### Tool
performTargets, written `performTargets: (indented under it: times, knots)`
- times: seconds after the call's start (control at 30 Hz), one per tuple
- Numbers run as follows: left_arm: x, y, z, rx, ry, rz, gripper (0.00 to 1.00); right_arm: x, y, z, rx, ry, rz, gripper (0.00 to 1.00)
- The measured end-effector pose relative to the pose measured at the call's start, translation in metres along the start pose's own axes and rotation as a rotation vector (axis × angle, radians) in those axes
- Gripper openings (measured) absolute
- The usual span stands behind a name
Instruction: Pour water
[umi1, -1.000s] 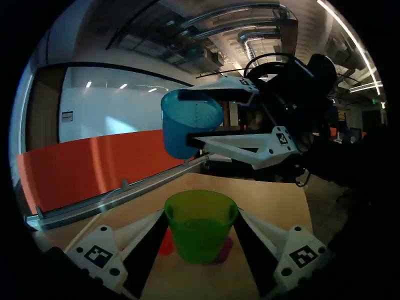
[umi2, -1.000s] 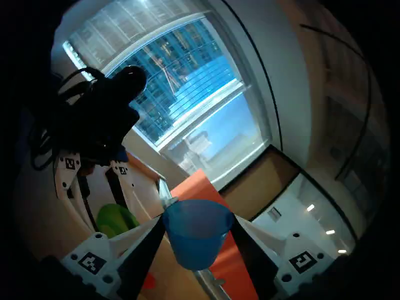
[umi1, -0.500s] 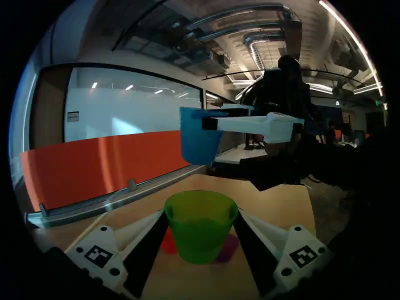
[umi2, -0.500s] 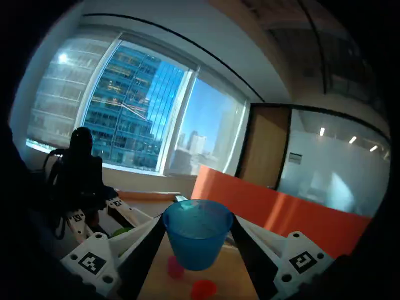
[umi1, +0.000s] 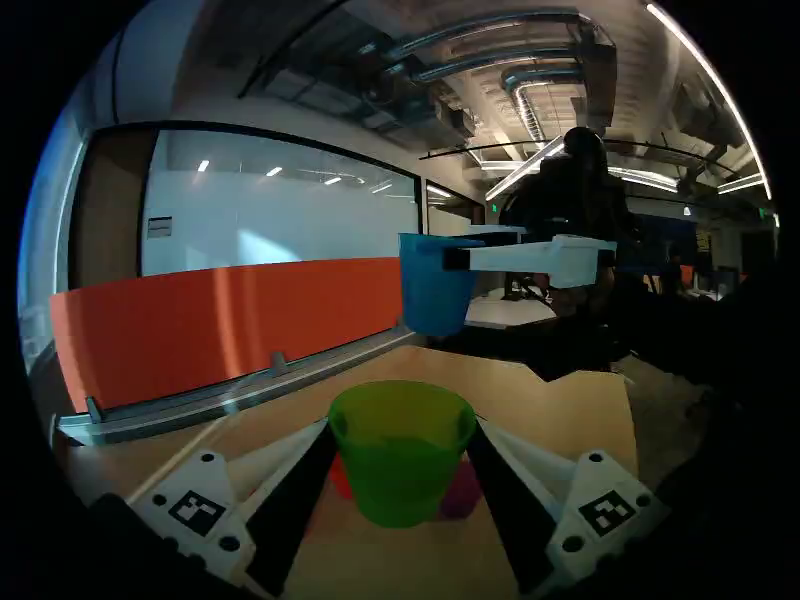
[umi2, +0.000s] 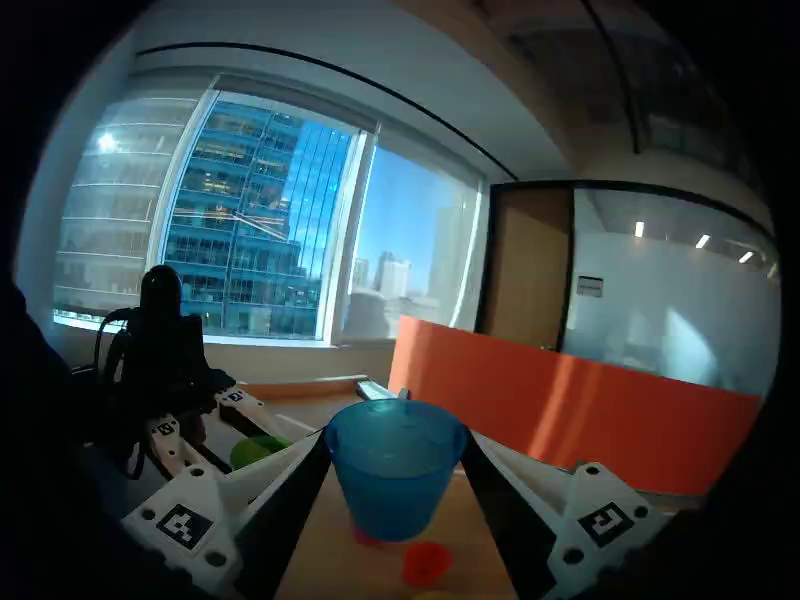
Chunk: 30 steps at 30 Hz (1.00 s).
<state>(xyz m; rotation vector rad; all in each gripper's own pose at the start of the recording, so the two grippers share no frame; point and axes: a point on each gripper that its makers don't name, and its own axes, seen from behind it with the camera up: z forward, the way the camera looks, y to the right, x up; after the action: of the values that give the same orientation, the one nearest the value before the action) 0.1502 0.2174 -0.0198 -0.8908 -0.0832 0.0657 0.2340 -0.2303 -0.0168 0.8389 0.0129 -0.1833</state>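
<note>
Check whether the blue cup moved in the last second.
Yes. In the left gripper view the blue cup tipped upright and shifted right, beyond the orange wall panel.

"From where does the left gripper view look?"

"From low over the wooden table (umi1: 560, 400), along the left gripper (umi1: 400, 432). It is very near the green cup (umi1: 402, 470) clamped between the fingers. It faces the orange panel (umi1: 220, 320), with the right gripper (umi1: 445, 255) and its blue cup (umi1: 430, 290) farther off and higher."

"And the right gripper view?"

"It sits close behind the blue cup and faces the big window (umi2: 260, 250). The left gripper is low at its left. Both views share the orange panel, the table and the two cups."
</note>
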Motion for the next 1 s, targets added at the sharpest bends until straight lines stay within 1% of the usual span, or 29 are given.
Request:
performTargets:
  times: [0.2,0.47,0.63,0.8,1.0]
  knots:
    - [-0.005,-0.007,-0.006,0.025,-0.011,0.001,0.87,-0.009,-0.001,-0.003,0.003,-0.016,0.007,0.91]
    - [-0.014,-0.017,-0.016,0.06,-0.026,-0.003,0.87,-0.019,-0.002,-0.006,0.006,-0.026,0.033,0.92]
    - [-0.017,-0.024,-0.021,0.081,-0.034,0.0,0.87,-0.023,-0.002,-0.006,0.003,-0.033,0.029,0.91]
    - [-0.018,-0.027,-0.024,0.088,-0.036,-0.001,0.87,-0.029,-0.004,-0.004,0.004,-0.042,0.022,0.92]
    - [-0.025,-0.032,-0.027,0.101,-0.045,-0.003,0.87,-0.037,-0.007,-0.001,0.008,-0.049,0.026,0.92]
